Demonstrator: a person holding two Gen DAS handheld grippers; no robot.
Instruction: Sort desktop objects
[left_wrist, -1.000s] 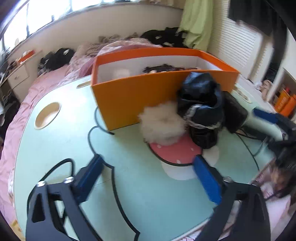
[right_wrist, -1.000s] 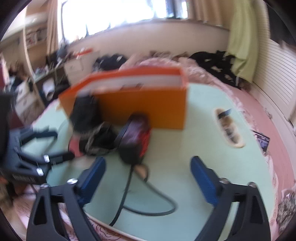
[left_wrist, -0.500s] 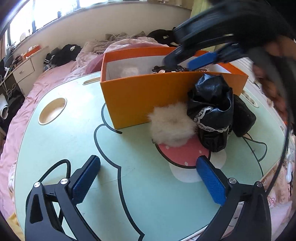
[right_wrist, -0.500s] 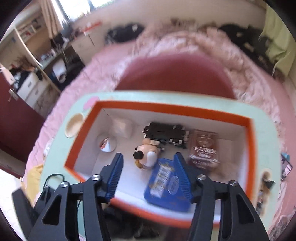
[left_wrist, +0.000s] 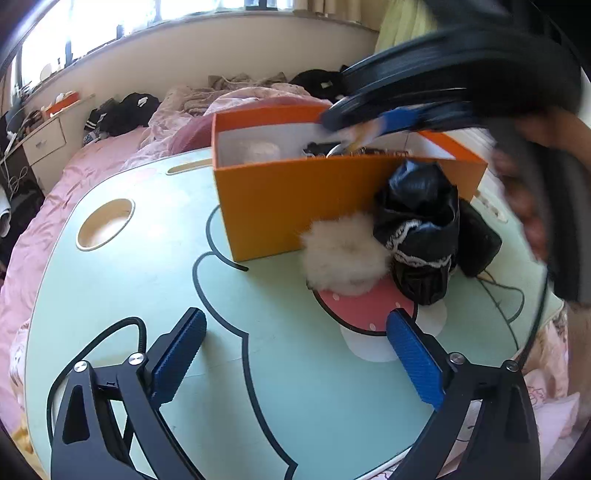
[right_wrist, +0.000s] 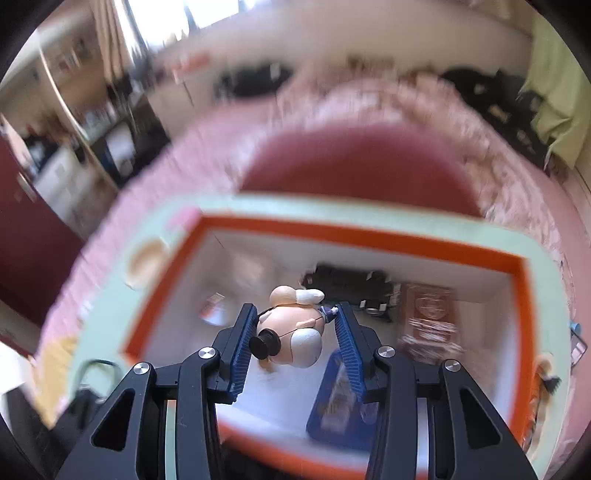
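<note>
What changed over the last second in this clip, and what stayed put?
The right gripper swung from the tabletop to above the orange box, and its fingers have just been closing around the small figurine. The left gripper narrowed slightly, holding nothing. The box, the fluffy pompom and the black bag stayed put.

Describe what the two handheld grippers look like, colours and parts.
Both match: the left gripper and right gripper have black angular frames with triangular cut-outs, silver round screw heads at the joints, and two fingers faced with ribbed blue pads. A black cable loops beside the left one. In the left view the right gripper is only a dark blur; no sleeve is clear.
</note>
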